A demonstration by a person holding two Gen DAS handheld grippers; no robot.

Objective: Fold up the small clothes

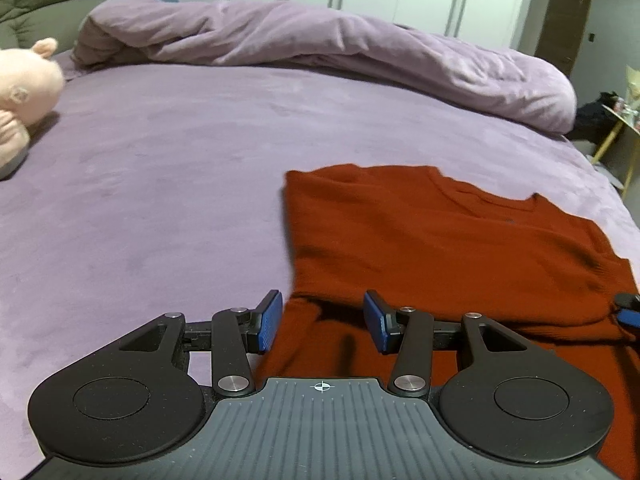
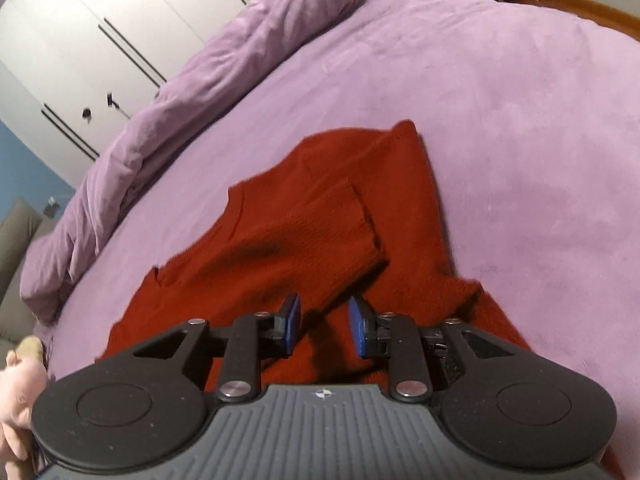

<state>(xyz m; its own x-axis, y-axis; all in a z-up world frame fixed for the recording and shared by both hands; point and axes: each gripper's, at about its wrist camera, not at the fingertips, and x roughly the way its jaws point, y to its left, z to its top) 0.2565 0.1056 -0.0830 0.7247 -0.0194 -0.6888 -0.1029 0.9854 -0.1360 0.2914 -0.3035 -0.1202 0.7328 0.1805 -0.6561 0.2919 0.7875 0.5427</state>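
Left gripper (image 1: 322, 322): sitting nearest the left wrist lens, jaws standing apart over the near edge of the red sweater (image 1: 440, 240), blue pads clear of the knit, nothing being pinched.
Right gripper (image 2: 325, 328): jaws parted too, hovering just above the cloth, with no fabric caught between them.
Red sweater: lying on the purple bedsheet (image 1: 160, 200), running toward two o'clock from the left gripper; in the right wrist view it is stretching toward eleven o'clock.
Folded sleeve (image 2: 320, 236): lying across the body at twelve o'clock of the right gripper, cuff end pointing to one o'clock.
Risk, sleeve: looking loosely laid, so a pad brushing it could be dragging it back open.
Risk, grip: a bite at the thick near edge may be catching only the top layer, leaving a skewed fold.
Risk, sheet: soft plush underneath, so a low pinch could be gathering bedsheet along with knit.
Bystanders: the duvet (image 1: 320, 40) at twelve o'clock and the plush toy (image 1: 24, 92) at ten are staying well apart.
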